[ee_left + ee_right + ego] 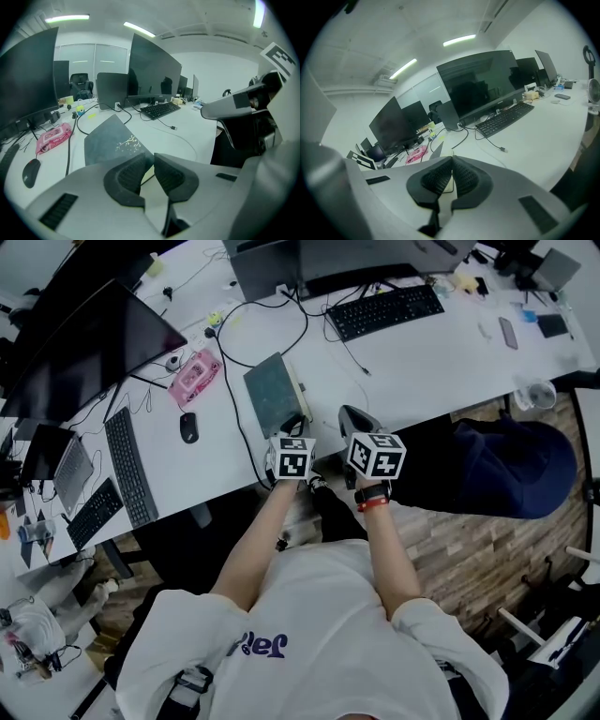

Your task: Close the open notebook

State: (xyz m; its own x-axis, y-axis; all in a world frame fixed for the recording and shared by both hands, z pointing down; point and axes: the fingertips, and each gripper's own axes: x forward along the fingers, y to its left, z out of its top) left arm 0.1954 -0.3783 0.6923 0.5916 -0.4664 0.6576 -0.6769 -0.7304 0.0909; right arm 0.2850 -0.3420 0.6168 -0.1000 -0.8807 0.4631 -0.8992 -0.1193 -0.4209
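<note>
Resting on white desk (422, 362): dark-covered notebook (272, 390) | left fingers (129, 176) parted, empty | right fingers (436, 179) clenched | wood floor (478, 540)

Left claw (153, 157) ajar, right claw (452, 162) closed.

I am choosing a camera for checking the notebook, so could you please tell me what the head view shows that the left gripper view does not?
Only the head view shows the person's forearms, white shirt and the wooden floor. Only the left gripper view shows the ceiling lights, the gold branch print on the notebook, and the left gripper with jaws slightly apart. Both show the notebook, pink pack, mouse and black keyboard on the white desk.
</note>
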